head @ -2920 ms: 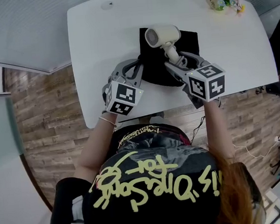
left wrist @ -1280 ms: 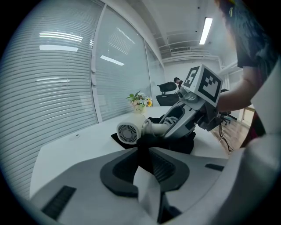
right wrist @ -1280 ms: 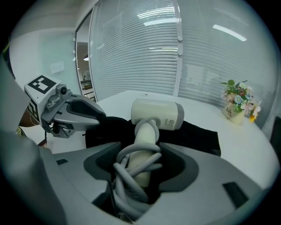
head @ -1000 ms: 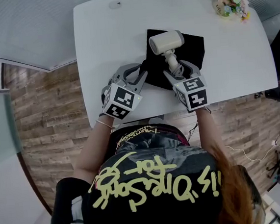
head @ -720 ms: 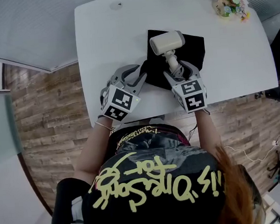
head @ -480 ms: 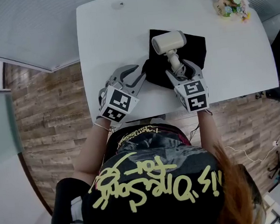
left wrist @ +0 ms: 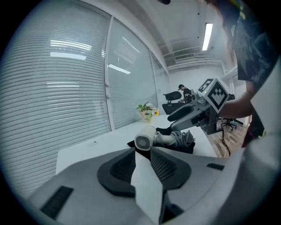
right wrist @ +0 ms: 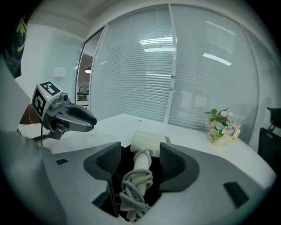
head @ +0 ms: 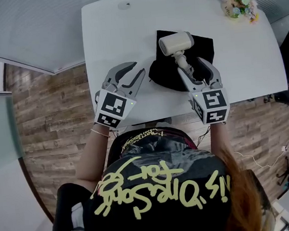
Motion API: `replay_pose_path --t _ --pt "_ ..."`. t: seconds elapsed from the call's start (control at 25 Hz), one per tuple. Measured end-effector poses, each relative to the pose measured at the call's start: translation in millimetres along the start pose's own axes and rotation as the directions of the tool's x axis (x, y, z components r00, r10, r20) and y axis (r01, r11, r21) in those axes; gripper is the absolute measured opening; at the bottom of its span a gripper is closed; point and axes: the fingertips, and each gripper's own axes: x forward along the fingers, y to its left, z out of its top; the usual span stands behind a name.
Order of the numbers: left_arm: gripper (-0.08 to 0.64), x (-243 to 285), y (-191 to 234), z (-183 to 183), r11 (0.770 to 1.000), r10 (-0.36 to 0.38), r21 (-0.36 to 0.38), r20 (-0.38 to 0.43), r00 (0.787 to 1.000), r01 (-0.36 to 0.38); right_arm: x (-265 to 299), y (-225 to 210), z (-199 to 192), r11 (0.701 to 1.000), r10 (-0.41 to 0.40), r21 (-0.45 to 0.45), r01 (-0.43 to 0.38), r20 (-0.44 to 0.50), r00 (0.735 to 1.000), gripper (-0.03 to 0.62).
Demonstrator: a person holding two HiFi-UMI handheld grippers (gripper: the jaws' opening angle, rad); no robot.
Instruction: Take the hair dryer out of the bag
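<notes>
Left hand-held gripper [head: 136, 69] and right hand-held gripper [head: 190, 66] hung open, empty. Hair dryer [head: 175, 43] lay ahead atop the bag [head: 205, 48]; seemingly only backing away remained.

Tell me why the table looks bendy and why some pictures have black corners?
Head view: the wide lens curves the white table's straight edges. Left gripper view: the round lens leaves black corners, and the ceiling lamp glares bright. Right gripper view: black corners again, and lamp reflections shine on the blinds.
</notes>
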Motion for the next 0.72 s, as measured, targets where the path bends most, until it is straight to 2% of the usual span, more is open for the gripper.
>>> replay_pose_path --t 0.24,0.48,0.64,0.72 --pt "0.094 -17 14 40 0.999 0.037 -0.02 0.111 0.993 -0.035 -16 4 44 0.999 0.02 0.046 -0.028 0.151 0.988 0.275" --pt "0.074 -30 19 64 0.998 0.054 -0.026 0.187 0.981 -0.05 -23 16 72 0.993 0.077 0.072 -0.097 0.242 0.967 0.272" --pt "0.061 -36 19 76 0.998 0.057 -0.045 0.231 0.971 -0.048 -30 22 85 0.99 0.092 0.076 -0.119 0.291 0.952 0.217" --pt "0.054 -38 20 82 0.997 0.062 -0.054 0.252 0.966 -0.05 -32 24 90 0.991 0.094 0.067 -0.12 0.304 0.948 0.215"
